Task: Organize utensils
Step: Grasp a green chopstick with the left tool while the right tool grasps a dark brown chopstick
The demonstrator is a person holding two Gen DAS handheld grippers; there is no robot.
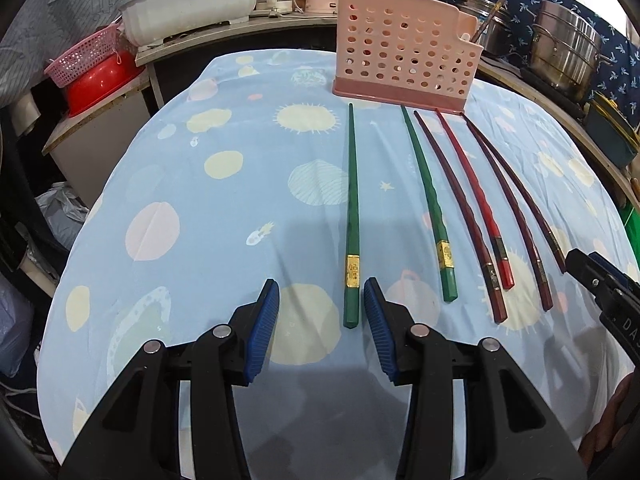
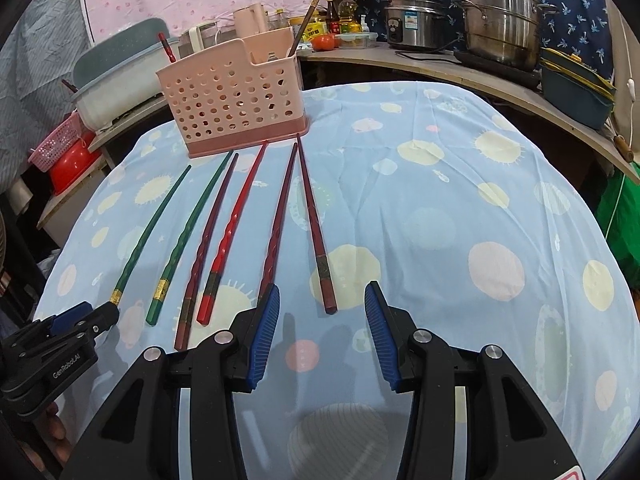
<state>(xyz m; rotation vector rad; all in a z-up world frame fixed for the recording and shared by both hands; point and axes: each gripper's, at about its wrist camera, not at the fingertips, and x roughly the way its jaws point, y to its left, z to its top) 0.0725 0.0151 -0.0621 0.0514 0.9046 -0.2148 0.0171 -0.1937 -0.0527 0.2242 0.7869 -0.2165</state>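
Several chopsticks lie side by side on the blue patterned tablecloth, tips toward a pink perforated utensil holder that also shows in the right wrist view. My left gripper is open, with the butt of the leftmost green chopstick between its fingers. A second green chopstick, dark red ones and a bright red one lie to its right. My right gripper is open around the butt of the rightmost dark red chopstick.
A blue-white basin and pink basket over a red bowl stand at the back left. Steel pots, a rice cooker and bottles sit on the counter at the back right. The tablecloth falls away at the table's edges.
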